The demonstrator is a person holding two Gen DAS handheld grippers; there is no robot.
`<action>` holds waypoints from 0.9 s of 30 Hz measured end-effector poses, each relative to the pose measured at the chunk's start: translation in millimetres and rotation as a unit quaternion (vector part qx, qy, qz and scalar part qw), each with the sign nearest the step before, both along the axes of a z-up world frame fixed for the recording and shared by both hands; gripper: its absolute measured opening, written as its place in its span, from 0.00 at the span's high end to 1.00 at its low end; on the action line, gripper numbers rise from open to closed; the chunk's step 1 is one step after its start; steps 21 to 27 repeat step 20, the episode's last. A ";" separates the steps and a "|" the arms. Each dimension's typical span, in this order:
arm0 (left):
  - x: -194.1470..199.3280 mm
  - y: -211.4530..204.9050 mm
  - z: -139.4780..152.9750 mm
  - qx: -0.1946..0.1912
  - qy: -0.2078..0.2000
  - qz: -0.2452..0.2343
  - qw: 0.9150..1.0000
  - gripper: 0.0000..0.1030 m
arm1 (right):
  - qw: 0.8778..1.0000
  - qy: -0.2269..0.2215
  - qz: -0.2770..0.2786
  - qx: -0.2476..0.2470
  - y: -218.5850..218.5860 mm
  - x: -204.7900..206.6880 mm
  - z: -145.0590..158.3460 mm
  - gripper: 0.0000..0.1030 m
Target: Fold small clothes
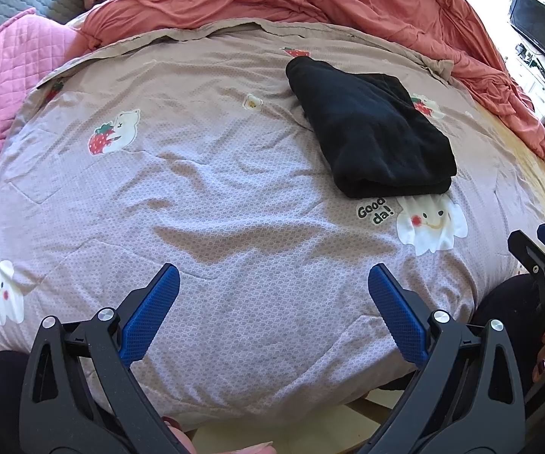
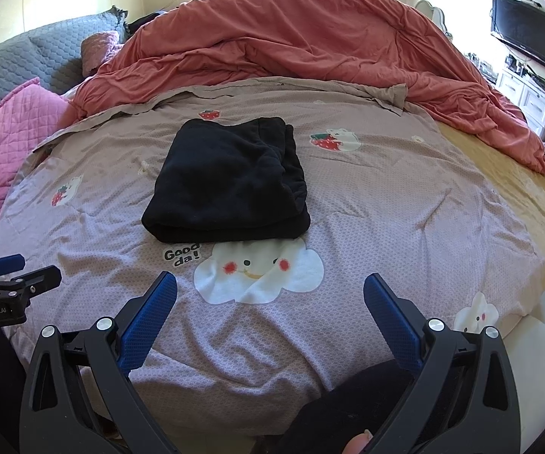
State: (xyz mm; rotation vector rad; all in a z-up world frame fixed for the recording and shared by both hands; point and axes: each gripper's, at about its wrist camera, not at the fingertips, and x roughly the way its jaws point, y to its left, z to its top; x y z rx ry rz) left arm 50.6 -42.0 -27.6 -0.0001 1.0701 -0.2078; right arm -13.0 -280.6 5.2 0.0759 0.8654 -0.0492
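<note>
A black garment (image 1: 370,128) lies folded into a thick rectangle on the mauve printed bedspread (image 1: 204,204); in the right wrist view it (image 2: 230,181) sits straight ahead at mid-bed. My left gripper (image 1: 274,276) is open and empty, held over the near part of the bed, the garment ahead and to its right. My right gripper (image 2: 270,283) is open and empty, near the bed's front edge, the garment a short way beyond it. Each gripper shows at the edge of the other's view: the right one (image 1: 541,249) and the left one (image 2: 19,268).
A rumpled salmon duvet (image 2: 310,38) is heaped across the far half of the bed. Pink (image 2: 11,132) and grey (image 2: 26,60) quilted pillows lie at the left. A TV (image 2: 525,34) and white cabinet (image 2: 525,98) stand at the right. A yellow sheet (image 2: 518,181) shows at the bed's right edge.
</note>
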 end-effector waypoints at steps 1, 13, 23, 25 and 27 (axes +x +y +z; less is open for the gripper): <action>0.5 0.2 -0.6 0.002 0.004 0.003 1.000 0.09 | 1.000 -0.001 -0.006 0.002 -3.9 -0.1 0.6 0.04; 51.5 114.1 -11.0 -0.022 0.027 0.139 0.990 0.09 | 0.966 -0.032 -0.257 0.011 -183.1 -41.7 11.4 0.04; 102.3 276.8 -39.5 0.081 0.038 0.315 0.945 0.09 | 0.852 0.042 -0.521 -0.025 -380.5 -139.3 -62.5 0.04; 102.3 276.8 -39.5 0.081 0.038 0.315 0.945 0.09 | 0.852 0.042 -0.521 -0.025 -380.5 -139.3 -62.5 0.04; 102.3 276.8 -39.5 0.081 0.038 0.315 0.945 0.09 | 0.852 0.042 -0.521 -0.025 -380.5 -139.3 -62.5 0.04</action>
